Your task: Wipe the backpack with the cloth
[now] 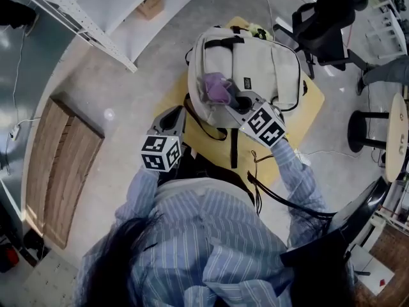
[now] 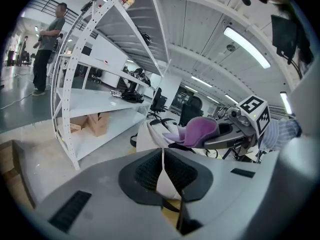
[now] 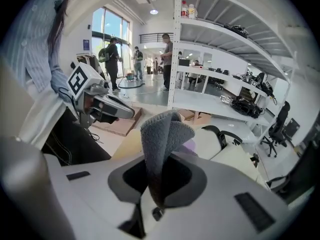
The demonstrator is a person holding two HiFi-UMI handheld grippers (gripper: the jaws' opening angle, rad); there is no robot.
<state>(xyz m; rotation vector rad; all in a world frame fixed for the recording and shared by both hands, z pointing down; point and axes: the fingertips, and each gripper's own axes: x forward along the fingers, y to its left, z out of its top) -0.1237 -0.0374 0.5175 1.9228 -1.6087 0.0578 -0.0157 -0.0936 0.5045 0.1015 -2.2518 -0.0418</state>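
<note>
A cream backpack [image 1: 255, 66] lies on a yellow table [image 1: 310, 110]. My right gripper [image 1: 231, 100] is shut on a purple cloth [image 1: 217, 87] that rests on the pack's left part. In the right gripper view the cloth [image 3: 162, 134] stands folded up out of the shut jaws of the right gripper [image 3: 157, 176], with the backpack [image 3: 235, 156] beyond. My left gripper [image 1: 184, 112] is at the pack's near left edge. In its own view the left gripper [image 2: 162, 159] pinches a thin cream fold of the backpack [image 2: 150, 134]; the cloth [image 2: 197, 129] shows ahead.
A white shelving rack [image 2: 100, 84] with cardboard boxes [image 2: 97, 123] stands on the left. A wooden board [image 1: 61, 171] lies on the floor. Black office chairs [image 1: 326, 18] and a stool [image 1: 364, 130] stand to the right. Several people [image 3: 112, 59] stand far off.
</note>
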